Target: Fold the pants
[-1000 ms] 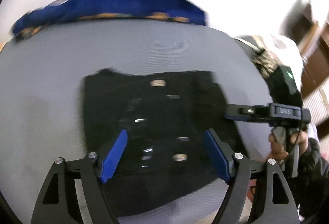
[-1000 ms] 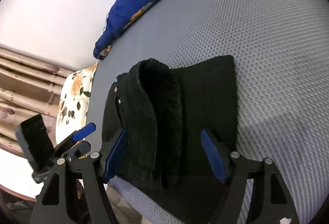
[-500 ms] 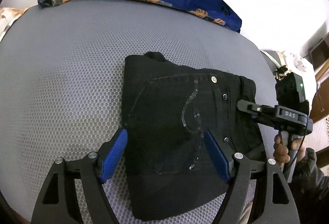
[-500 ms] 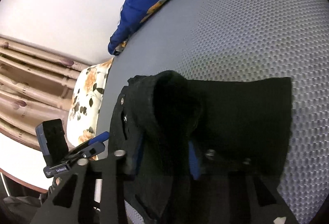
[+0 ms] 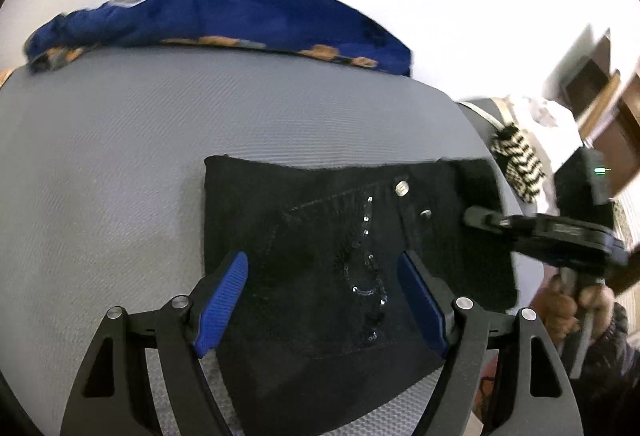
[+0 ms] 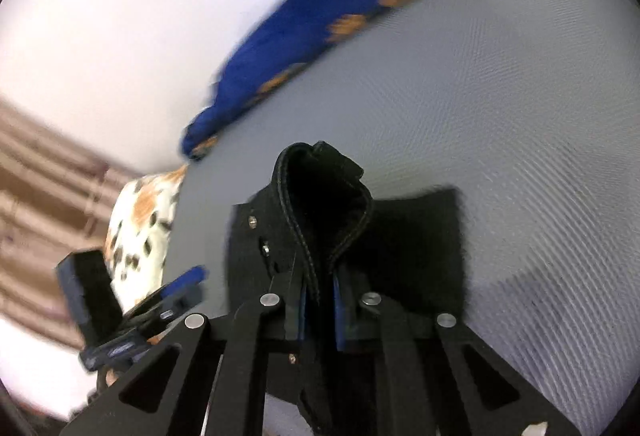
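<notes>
Black pants lie folded in a compact rectangle on a grey mesh surface, pocket stitching and rivets facing up. My left gripper hovers open over their near part, blue pads on either side of the pocket. My right gripper is shut on the waistband edge of the pants, which stands up in a raised fold between its pads. The right gripper also shows in the left wrist view at the pants' right edge.
A blue blanket with orange print lies along the far edge of the grey surface. A floral pillow sits at the left edge in the right wrist view. Wooden furniture and a striped item stand to the right.
My right gripper closed on the waistband fold and has lifted it a little. The left gripper stayed open and shifted slightly over the pants.
</notes>
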A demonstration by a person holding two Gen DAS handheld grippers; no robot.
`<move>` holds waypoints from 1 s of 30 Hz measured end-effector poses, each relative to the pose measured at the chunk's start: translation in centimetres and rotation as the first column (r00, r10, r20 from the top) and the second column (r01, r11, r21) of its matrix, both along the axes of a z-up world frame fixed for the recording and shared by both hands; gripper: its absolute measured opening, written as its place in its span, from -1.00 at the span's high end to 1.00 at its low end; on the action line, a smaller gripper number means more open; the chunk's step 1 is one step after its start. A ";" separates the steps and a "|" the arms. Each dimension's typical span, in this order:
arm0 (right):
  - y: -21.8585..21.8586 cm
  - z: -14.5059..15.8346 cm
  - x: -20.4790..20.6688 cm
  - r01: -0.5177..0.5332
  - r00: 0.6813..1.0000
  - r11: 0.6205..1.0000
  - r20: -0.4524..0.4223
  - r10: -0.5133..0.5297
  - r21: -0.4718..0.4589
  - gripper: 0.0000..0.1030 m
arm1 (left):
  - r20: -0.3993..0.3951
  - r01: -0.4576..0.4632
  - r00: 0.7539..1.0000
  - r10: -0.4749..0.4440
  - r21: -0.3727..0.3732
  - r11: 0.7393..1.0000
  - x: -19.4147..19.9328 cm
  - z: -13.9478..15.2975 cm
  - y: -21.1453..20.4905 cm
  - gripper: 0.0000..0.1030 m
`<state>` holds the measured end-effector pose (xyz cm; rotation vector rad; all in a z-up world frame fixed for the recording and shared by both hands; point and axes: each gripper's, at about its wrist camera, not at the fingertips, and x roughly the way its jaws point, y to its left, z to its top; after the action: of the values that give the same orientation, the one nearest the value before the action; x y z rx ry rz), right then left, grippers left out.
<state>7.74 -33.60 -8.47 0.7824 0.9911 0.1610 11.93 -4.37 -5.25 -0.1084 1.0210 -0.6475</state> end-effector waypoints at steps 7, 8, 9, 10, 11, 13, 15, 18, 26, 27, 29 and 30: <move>-1.4 -3.8 0.0 0.046 0.994 0.998 -0.101 -0.043 0.032 0.48 | -0.086 0.128 0.988 -0.126 0.016 0.992 -0.5 -3.1 -2.2 -0.50; -1.8 -3.7 -0.3 0.046 0.994 0.998 -0.104 -0.043 0.033 0.43 | -0.107 0.135 0.985 -0.132 0.026 0.990 -0.4 -3.9 -2.3 -0.50; -1.9 -3.5 -0.6 0.047 0.994 0.998 -0.104 -0.044 0.028 0.37 | -0.122 0.141 0.983 -0.135 0.037 0.989 -0.4 -4.8 -2.4 -0.50; -2.1 -3.2 -1.1 0.047 0.994 0.999 -0.100 -0.045 0.019 0.35 | -0.127 0.139 0.983 -0.132 0.046 0.989 -0.2 -5.2 -2.5 -0.50; -2.0 -2.9 -1.5 0.044 0.994 0.999 -0.100 -0.043 0.003 0.34 | -0.127 0.140 0.983 -0.132 0.049 0.989 -0.3 -5.5 -2.5 -0.50; -1.8 -2.1 -2.7 0.035 0.994 0.999 -0.105 -0.038 -0.032 0.33 | -0.116 0.141 0.984 -0.134 0.052 0.989 -0.5 -5.3 -2.5 -0.50; -1.3 -1.4 -3.9 0.026 0.994 0.999 -0.101 -0.030 -0.042 0.33 | -0.121 0.146 0.983 -0.140 0.050 0.988 -0.7 -5.2 -2.5 -0.50; -0.7 -0.7 -6.0 0.010 0.994 0.999 -0.110 -0.014 -0.034 0.33 | -0.123 0.156 0.981 -0.148 0.060 0.986 -1.5 -5.2 -2.2 -0.50; 1.7 0.5 -8.2 -0.028 0.994 0.991 -0.105 0.014 -0.132 0.78 | -0.103 0.193 0.978 -0.182 0.100 0.976 -4.3 -5.0 -1.7 -0.50; 1.7 0.8 -8.5 -0.029 0.995 0.990 -0.097 0.016 -0.136 0.79 | -0.105 0.190 0.978 -0.180 0.098 0.977 -4.6 -4.8 -1.4 -0.50; 1.9 1.1 -9.1 -0.030 0.995 0.985 -0.097 0.014 -0.170 0.80 | -0.111 0.187 0.978 -0.176 0.093 0.978 -5.0 -4.5 -0.8 -0.50; 1.9 0.7 -9.2 -0.035 0.995 0.984 -0.103 0.017 -0.174 0.80 | -0.112 0.187 0.978 -0.175 0.105 0.977 -5.2 -4.6 -0.6 -0.50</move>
<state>-1.48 -31.65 -7.73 0.6205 1.0962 0.0557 6.77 -5.02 -9.89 0.0542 1.1734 -0.7528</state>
